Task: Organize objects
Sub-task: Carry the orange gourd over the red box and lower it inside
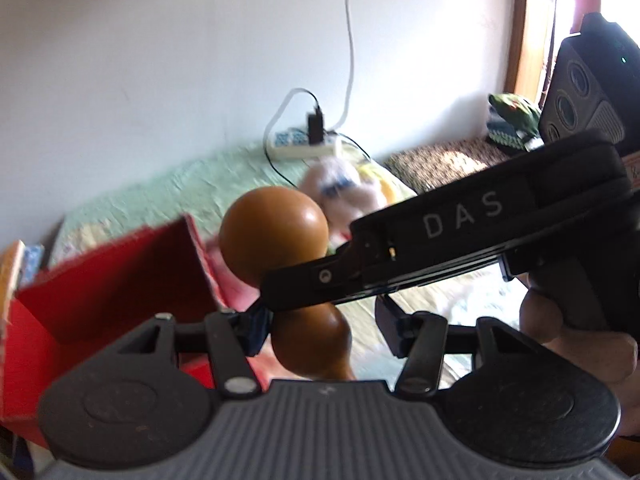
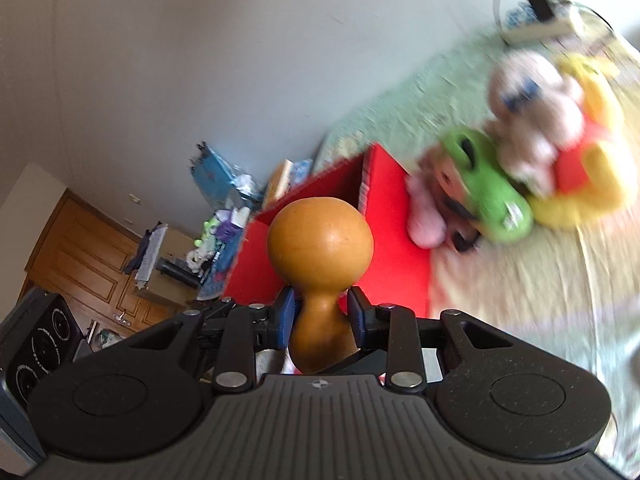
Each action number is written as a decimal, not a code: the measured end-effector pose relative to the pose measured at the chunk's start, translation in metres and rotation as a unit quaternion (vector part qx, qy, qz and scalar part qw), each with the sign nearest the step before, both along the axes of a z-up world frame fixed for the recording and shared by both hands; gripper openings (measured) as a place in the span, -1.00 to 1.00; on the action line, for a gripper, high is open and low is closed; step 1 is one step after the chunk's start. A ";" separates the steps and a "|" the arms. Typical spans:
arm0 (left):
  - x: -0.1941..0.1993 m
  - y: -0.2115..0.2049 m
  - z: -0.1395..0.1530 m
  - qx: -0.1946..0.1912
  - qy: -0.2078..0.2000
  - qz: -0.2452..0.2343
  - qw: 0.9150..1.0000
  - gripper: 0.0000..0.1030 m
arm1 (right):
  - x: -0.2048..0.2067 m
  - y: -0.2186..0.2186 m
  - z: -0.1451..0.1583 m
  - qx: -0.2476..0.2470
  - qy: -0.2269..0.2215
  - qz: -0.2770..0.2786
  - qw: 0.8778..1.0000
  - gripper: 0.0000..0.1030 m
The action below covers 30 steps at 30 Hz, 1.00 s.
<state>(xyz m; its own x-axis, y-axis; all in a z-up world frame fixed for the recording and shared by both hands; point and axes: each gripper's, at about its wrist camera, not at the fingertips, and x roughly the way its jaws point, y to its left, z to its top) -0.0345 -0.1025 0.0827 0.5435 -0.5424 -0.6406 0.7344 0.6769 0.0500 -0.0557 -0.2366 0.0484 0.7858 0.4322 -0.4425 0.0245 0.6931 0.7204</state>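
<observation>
Beside the red box (image 2: 336, 216), a brown gourd (image 2: 320, 240) is pinched at its narrow waist by the right gripper (image 2: 322, 316); the left gripper (image 1: 320, 328) brackets its lower bulb, contact unclear. It looks hard, smooth, probably light and hollow, so the waist gives the surest hold. Plush toys (image 2: 532, 152) lie farther right.

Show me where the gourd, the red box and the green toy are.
gourd (image 2: 320, 236): right wrist view, on its round upper bulb.
red box (image 2: 394, 248): right wrist view, on its outer side wall.
green toy (image 2: 486, 184): right wrist view, on the middle of its blurred body.
</observation>
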 end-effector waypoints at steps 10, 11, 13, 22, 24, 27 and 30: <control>0.105 0.044 0.030 0.025 0.015 0.010 1.000 0.10 | 0.119 0.033 0.011 0.015 0.030 0.026 0.999 -0.39; 0.116 0.048 0.027 0.029 0.026 0.008 0.999 0.10 | 0.131 0.036 0.005 0.020 0.042 0.024 0.999 -0.39; 0.136 0.059 0.016 0.034 0.053 0.004 0.998 0.09 | 0.152 0.042 -0.006 0.023 0.070 0.022 0.997 -0.39; 0.196 0.080 -0.052 0.070 0.156 -0.011 0.985 0.07 | 0.199 0.071 -0.054 -0.010 0.174 0.015 0.985 -0.41; 0.205 0.084 -0.064 0.079 0.175 -0.019 0.981 0.07 | 0.205 0.075 -0.062 -0.015 0.195 0.010 0.981 -0.41; 0.216 0.085 -0.077 0.089 0.196 -0.026 0.976 0.07 | 0.210 0.080 -0.073 -0.020 0.217 -0.002 0.976 -0.41; 0.224 0.084 -0.086 0.098 0.225 -0.030 0.969 0.07 | 0.211 0.082 -0.081 -0.018 0.237 -0.021 0.971 -0.41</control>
